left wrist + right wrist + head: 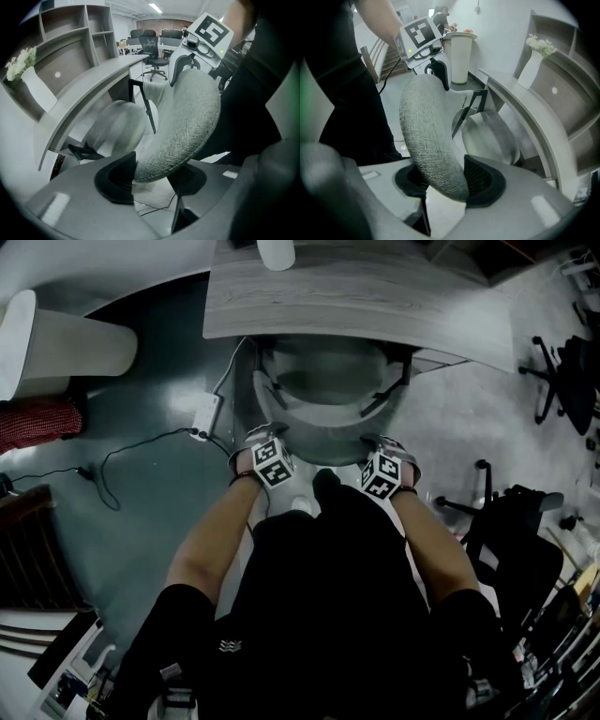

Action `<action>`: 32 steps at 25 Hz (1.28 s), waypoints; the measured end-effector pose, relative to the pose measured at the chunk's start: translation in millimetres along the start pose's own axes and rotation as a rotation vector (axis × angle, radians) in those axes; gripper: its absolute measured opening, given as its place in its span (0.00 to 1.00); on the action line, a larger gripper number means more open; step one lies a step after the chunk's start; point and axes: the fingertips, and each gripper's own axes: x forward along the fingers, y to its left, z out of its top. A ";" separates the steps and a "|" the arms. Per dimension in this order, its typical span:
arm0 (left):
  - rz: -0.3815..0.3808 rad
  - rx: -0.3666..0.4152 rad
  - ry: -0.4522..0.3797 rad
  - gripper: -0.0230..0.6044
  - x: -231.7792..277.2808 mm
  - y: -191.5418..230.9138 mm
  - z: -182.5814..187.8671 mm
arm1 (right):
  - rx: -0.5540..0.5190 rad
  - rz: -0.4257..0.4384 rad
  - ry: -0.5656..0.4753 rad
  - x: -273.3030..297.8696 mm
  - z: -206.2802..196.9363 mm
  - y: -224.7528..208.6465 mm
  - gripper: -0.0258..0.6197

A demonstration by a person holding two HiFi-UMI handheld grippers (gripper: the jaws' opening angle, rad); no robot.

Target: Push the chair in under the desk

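Observation:
The grey fabric chair (pixel 328 381) stands with its seat partly under the curved grey desk (pixel 375 296). My left gripper (pixel 272 460) and right gripper (pixel 386 472) sit side by side on the top rim of the backrest, both pointing steeply down. In the left gripper view the backrest (pixel 187 122) fills the gap of my left gripper (pixel 157 176), both pads against it. In the right gripper view the backrest (pixel 426 131) is likewise clamped in my right gripper (pixel 450 180). The seat (pixel 490 136) lies below the desk edge (pixel 525 108).
A power strip with a trailing cable (pixel 204 416) lies on the floor left of the chair. A white cylindrical bin (pixel 66 343) stands at far left. Black office chairs (pixel 525 521) crowd the right side. A white vase with flowers (pixel 534 61) stands on the desk.

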 end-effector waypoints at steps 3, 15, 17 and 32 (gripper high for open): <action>0.005 -0.007 0.001 0.35 2.8 11.1 3.5 | -0.006 -0.001 -0.002 2.1 2.5 -12.3 0.33; 0.030 -0.024 0.004 0.35 7.6 40.2 13.0 | -0.024 -0.008 -0.005 5.4 9.2 -44.9 0.33; 0.041 -0.018 0.004 0.36 8.7 46.9 13.2 | -0.021 -0.014 -0.002 7.1 10.9 -49.8 0.33; -0.005 0.019 -0.021 0.36 12.8 76.9 13.0 | 0.006 -0.025 0.022 17.6 24.9 -75.8 0.33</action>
